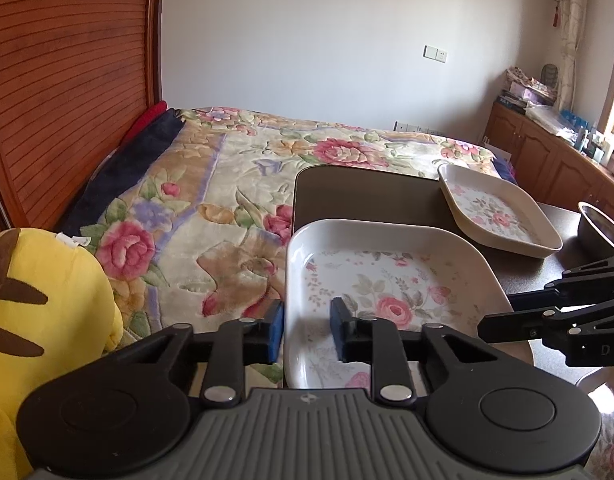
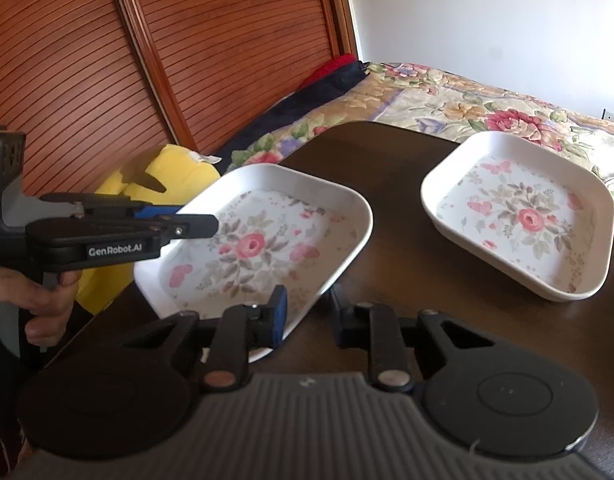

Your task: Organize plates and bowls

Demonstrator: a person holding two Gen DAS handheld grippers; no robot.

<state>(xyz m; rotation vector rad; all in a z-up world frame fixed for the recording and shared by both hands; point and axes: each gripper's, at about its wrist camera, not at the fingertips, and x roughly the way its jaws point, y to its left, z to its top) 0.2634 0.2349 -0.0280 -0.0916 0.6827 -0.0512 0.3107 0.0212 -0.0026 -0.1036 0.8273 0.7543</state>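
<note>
Two white dishes with pink roses painted inside sit on a dark table (image 2: pixel 407 240) next to a bed (image 1: pixel 235 168) with a flowery blanket. The near dish (image 2: pixel 263 240) is at the table's left edge, and part of it sticks out past the edge. The left gripper (image 1: pixel 307 330) has its two blue pads on each side of this dish's left wall, one pad outside and one pad inside. They look tight against the wall, so it is pinching the dish. In the right wrist view a hand (image 2: pixel 39 300) holds that tool by its handle. The right gripper (image 2: pixel 309 314) is at the same dish's near right rim. One finger is inside the dish and the other is outside on the table side, but there is a gap, so it looks spread apart. The far dish (image 2: pixel 523 216) sits alone farther back on the right, well apart from both tools. A metal bowl (image 1: pixel 599 228) peeks in at the right edge of the left wrist view. A yellow plush toy (image 1: pixel 47 300) lies on the bed beside the table.
</note>
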